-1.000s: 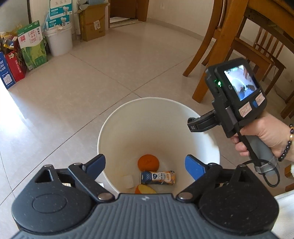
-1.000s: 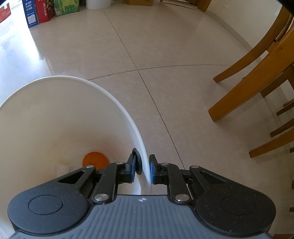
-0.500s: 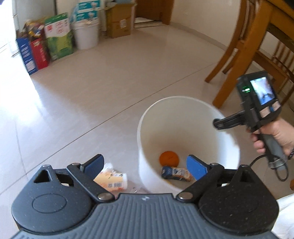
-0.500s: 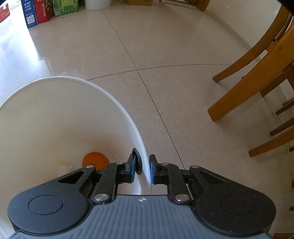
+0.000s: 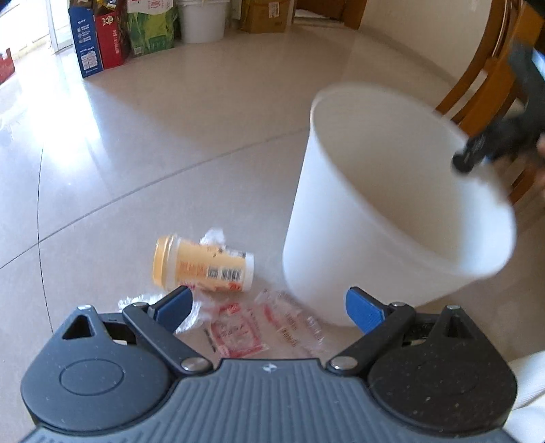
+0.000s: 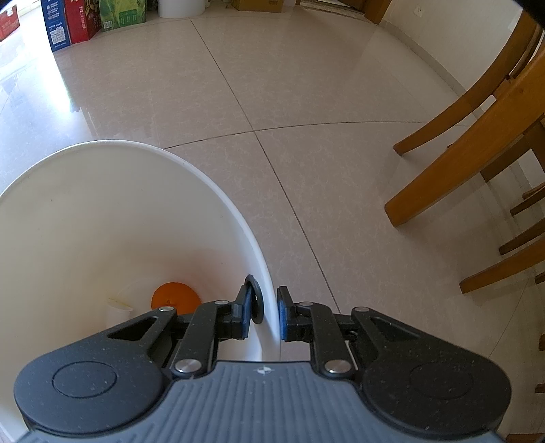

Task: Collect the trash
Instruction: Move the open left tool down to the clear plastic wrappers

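Note:
A white plastic bin (image 5: 391, 218) stands on the tiled floor. My right gripper (image 6: 267, 315) is shut on its rim (image 6: 262, 272), one pad inside and one outside; it shows blurred at the bin's far edge (image 5: 483, 150) in the left wrist view. An orange fruit (image 6: 175, 296) lies on the bin's bottom. Left of the bin a yellow cup (image 5: 201, 269) lies on its side among clear plastic wrappers (image 5: 265, 327) with red print. My left gripper (image 5: 269, 306) hangs open low above those wrappers, nothing between its fingers.
Wooden chair and table legs (image 6: 470, 150) stand to the right of the bin. Coloured cartons (image 5: 102, 44), a white bucket (image 5: 202, 20) and a cardboard box (image 5: 269, 13) line the far wall. Open tiled floor (image 6: 272, 85) lies between.
The left gripper has swung from above the bin down and to the left, so the cup and wrappers on the floor now lie under it. The right gripper has kept still on the rim.

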The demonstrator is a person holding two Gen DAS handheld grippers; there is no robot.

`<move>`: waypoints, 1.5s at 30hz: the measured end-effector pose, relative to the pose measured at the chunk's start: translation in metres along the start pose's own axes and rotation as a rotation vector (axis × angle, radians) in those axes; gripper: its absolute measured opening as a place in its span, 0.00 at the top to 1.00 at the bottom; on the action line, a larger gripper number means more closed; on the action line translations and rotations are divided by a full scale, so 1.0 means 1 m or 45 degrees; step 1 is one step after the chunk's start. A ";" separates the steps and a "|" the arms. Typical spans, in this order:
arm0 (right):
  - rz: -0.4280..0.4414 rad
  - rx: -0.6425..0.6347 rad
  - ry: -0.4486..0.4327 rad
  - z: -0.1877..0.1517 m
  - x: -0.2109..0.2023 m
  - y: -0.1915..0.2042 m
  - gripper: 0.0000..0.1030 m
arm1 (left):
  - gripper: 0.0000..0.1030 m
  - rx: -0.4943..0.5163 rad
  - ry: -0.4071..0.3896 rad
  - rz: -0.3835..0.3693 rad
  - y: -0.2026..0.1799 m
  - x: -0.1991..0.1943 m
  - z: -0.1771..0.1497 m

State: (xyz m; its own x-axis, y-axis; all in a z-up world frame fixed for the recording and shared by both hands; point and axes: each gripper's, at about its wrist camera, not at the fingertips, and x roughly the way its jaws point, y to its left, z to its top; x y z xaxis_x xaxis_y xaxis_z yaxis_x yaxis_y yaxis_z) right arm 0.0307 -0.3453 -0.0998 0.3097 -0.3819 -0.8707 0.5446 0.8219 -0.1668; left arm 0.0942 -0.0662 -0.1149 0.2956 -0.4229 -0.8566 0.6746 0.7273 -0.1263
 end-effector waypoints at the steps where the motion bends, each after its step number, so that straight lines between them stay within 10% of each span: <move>1: -0.002 -0.003 -0.001 0.000 0.000 0.001 0.82 | 0.06 0.017 0.009 0.005 -0.004 0.008 -0.006; 15: -0.013 -0.017 -0.016 -0.004 0.000 0.005 0.81 | 0.06 -0.011 0.053 -0.026 -0.047 0.100 -0.065; 26: -0.008 0.005 -0.006 -0.001 0.001 0.000 0.81 | 0.06 0.025 0.008 0.177 -0.073 0.157 -0.092; 45: -0.003 0.008 -0.006 -0.002 0.001 -0.001 0.81 | 0.07 0.096 -0.033 0.309 -0.069 0.157 -0.108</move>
State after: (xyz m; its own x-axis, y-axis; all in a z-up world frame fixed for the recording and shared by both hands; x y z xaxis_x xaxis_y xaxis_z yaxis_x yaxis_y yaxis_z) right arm 0.0292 -0.3455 -0.1017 0.3120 -0.3858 -0.8683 0.5504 0.8183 -0.1658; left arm 0.0207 -0.1245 -0.2947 0.4715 -0.2553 -0.8441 0.6302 0.7671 0.1200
